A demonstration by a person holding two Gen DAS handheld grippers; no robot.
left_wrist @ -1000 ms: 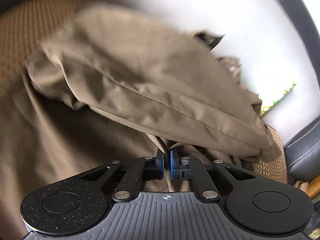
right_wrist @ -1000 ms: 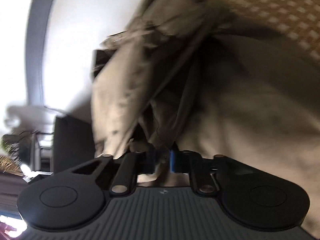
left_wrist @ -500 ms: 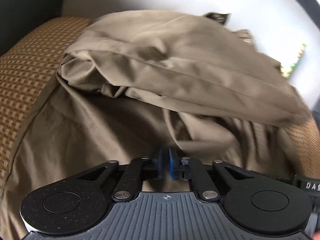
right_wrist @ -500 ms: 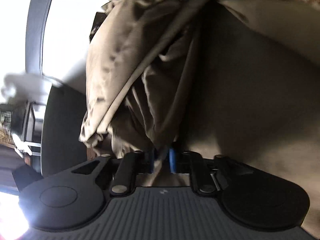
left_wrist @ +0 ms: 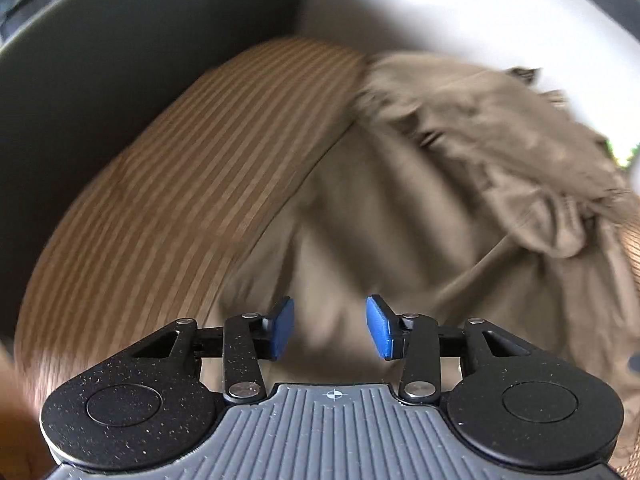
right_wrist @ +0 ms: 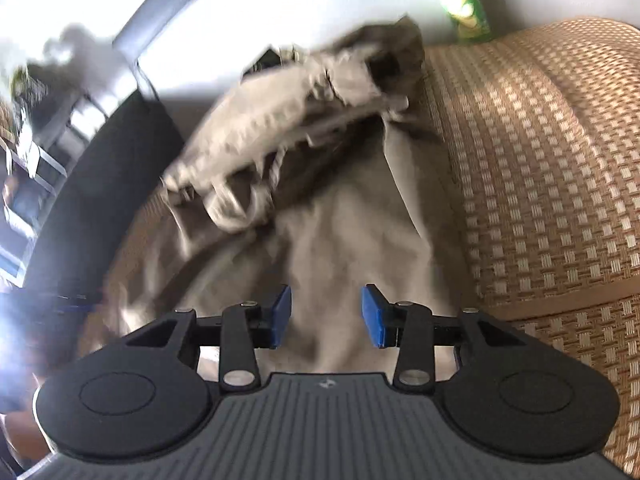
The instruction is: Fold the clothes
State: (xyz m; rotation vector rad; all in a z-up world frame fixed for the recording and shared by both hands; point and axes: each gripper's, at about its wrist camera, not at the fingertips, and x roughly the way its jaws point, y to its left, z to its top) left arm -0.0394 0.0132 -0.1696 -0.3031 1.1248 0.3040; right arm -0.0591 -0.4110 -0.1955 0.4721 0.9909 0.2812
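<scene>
A khaki-brown garment (left_wrist: 420, 208) lies spread on a woven tan mat (left_wrist: 180, 184), its far end bunched into a crumpled heap (left_wrist: 500, 128). In the right wrist view the same garment (right_wrist: 352, 232) runs away from me, with a gathered waistband and drawstring loop (right_wrist: 240, 204) at the far left. My left gripper (left_wrist: 330, 328) is open just above the cloth with nothing between its blue pads. My right gripper (right_wrist: 326, 316) is open too, over the near end of the cloth. Both views are motion-blurred.
The woven mat (right_wrist: 540, 160) covers a cushioned seat that rises at the right. A dark grey padded wall (left_wrist: 120, 80) stands to the left and a black cushion (right_wrist: 100, 184) to the left in the right wrist view. A white wall (left_wrist: 440, 8) lies behind.
Both grippers were shut on the garment and lifting it; now both are open and the cloth has dropped onto the mat. Both cameras have swung and pulled back.
</scene>
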